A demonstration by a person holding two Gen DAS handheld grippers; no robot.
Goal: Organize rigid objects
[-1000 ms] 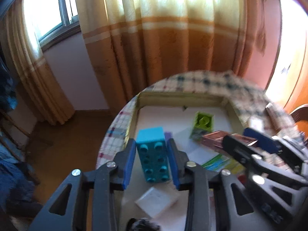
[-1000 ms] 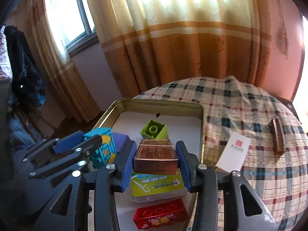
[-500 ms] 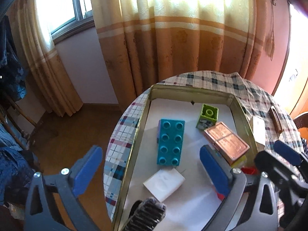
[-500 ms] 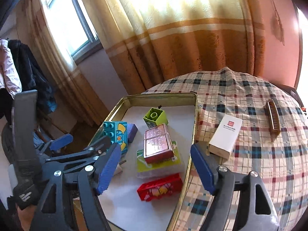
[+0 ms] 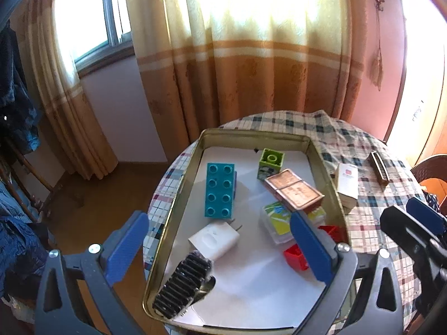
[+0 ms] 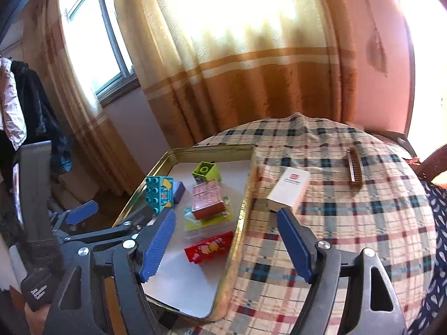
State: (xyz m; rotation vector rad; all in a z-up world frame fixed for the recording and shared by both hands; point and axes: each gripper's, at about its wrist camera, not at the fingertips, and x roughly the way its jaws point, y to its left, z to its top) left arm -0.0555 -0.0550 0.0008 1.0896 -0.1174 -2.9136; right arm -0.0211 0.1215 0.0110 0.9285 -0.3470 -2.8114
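Note:
A gold-rimmed tray [image 5: 257, 136] holds a teal brick [image 5: 220, 189], a green brick [image 5: 270, 162], a copper tin [image 5: 293, 192] lying on a clear box with a green and yellow label [image 5: 276, 220], a red brick [image 5: 297, 255], a white charger [image 5: 213, 238] and a black comb [image 5: 181, 287]. My left gripper [image 5: 218, 240] hangs open and wide above the tray's near half, with nothing in its grip. My right gripper [image 6: 226, 240] is open over the tray's right rim [image 6: 243, 215], near the red brick [image 6: 209, 247], holding nothing.
On the checked tablecloth [image 6: 363, 223], right of the tray, lie a white box [image 6: 289, 189] and a brown comb [image 6: 354, 170]. Curtains and a window stand behind the round table. A chair [image 5: 433, 173] is at the far right. The floor drops away left of the tray.
The left gripper let go of the teal brick and the right let go of the copper tin. Both opened and drew back and up from the tray.

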